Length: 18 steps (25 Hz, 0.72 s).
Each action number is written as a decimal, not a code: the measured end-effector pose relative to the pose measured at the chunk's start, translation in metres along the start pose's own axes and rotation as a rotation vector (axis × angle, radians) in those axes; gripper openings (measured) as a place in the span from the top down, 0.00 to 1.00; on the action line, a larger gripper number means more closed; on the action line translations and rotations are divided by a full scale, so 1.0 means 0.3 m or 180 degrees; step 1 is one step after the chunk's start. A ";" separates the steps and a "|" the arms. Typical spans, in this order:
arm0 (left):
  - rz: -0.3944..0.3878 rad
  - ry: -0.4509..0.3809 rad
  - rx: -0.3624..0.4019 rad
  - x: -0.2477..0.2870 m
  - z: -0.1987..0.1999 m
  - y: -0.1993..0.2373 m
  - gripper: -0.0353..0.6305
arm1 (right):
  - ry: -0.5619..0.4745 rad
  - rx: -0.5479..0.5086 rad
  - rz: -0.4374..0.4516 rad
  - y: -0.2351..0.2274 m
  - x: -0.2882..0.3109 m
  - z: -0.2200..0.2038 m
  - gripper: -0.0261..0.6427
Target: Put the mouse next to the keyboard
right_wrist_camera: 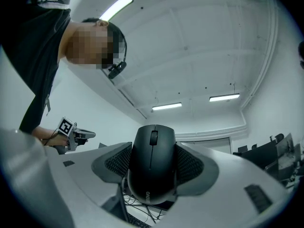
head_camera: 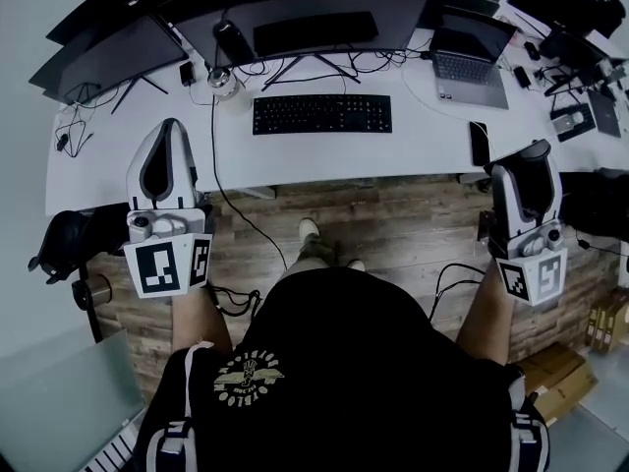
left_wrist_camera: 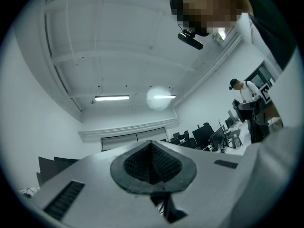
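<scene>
A black keyboard (head_camera: 321, 113) lies in the middle of the white desk (head_camera: 413, 146), in front of a wide monitor. The black mouse (right_wrist_camera: 153, 167) is clamped between the jaws of my right gripper (right_wrist_camera: 153, 148), wheel side facing the camera. In the head view that gripper (head_camera: 528, 170) is held off the desk's right front edge, over the floor, with the mouse (head_camera: 534, 177) dark between its jaws. My left gripper (head_camera: 164, 155) hovers at the desk's left front edge. Its ribbed pads (left_wrist_camera: 164, 165) are pressed together with nothing between them. Both gripper views look up at the ceiling.
A laptop (head_camera: 470, 62) stands at the desk's back right and a dark phone (head_camera: 479, 143) lies near the front edge beside the right gripper. A cable (head_camera: 218, 165) hangs off the desk's left part. Cardboard boxes (head_camera: 560, 377) sit on the wooden floor at right.
</scene>
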<state>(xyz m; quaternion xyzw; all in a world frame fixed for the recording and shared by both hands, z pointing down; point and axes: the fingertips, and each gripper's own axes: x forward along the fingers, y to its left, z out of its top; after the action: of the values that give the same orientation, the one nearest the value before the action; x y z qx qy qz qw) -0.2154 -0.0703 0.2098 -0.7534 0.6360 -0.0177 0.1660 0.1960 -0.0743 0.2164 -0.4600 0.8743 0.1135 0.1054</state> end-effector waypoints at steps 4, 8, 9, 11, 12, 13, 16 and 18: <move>-0.0037 -0.0032 -0.0036 0.063 -0.010 0.030 0.94 | 0.0001 0.0012 0.0005 0.008 0.052 -0.012 0.53; -0.0114 -0.0115 -0.0009 0.128 -0.004 0.060 0.94 | 0.0012 -0.0039 -0.0037 0.020 0.099 -0.009 0.53; -0.0134 -0.0132 -0.0009 0.141 -0.007 0.070 0.94 | 0.0012 -0.0053 -0.0058 0.023 0.107 -0.006 0.53; -0.0171 -0.0163 -0.0006 0.165 -0.013 0.093 0.94 | 0.0001 -0.0090 -0.0110 0.028 0.125 0.006 0.53; -0.0186 -0.0176 -0.0003 0.177 -0.018 0.108 0.94 | -0.0005 -0.0120 -0.0139 0.032 0.136 0.013 0.53; -0.0198 -0.0189 -0.0005 0.188 -0.023 0.126 0.94 | -0.0010 -0.0156 -0.0168 0.037 0.149 0.020 0.53; -0.0228 -0.0212 -0.0071 0.222 -0.048 0.189 0.94 | -0.0011 -0.0232 -0.0237 0.067 0.200 0.031 0.53; -0.0277 -0.0206 -0.0125 0.247 -0.068 0.217 0.94 | -0.0004 -0.0272 -0.0273 0.091 0.237 0.033 0.53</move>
<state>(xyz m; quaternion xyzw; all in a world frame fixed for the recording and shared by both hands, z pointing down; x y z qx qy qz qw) -0.2682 -0.1554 0.1977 -0.7837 0.5971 0.0121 0.1707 0.1348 -0.1120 0.1891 -0.5011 0.8481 0.1464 0.0910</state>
